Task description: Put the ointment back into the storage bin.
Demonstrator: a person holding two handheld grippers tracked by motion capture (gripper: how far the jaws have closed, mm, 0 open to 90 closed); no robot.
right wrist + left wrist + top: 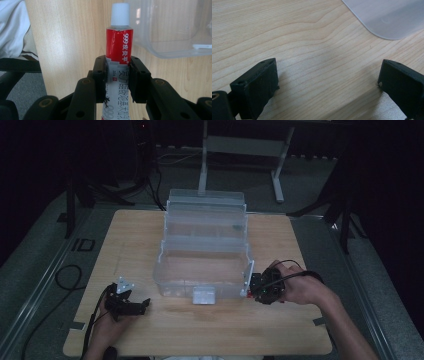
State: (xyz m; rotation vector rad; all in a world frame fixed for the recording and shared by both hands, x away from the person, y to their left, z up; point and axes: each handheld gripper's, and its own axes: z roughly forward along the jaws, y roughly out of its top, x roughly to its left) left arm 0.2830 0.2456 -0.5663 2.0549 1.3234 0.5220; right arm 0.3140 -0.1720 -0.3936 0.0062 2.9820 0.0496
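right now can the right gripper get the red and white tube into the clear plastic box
Probably yes. The right gripper is shut on the red and white tube with the white cap, right beside the clear plastic tiered box. The box stands open and nothing lies between them, though its wall must be cleared from above.

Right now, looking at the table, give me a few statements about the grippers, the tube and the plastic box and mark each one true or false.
1. The right gripper is clamped on a red and white tube. True.
2. The tube's cap is off. False: a white cap sits on its end.
3. The left gripper holds a second tube. False: its jaws stand apart with bare wooden table between them.
4. The clear plastic box stands open on the table. True.
5. The tube lies inside the box. False: it is in the right gripper, outside the box.
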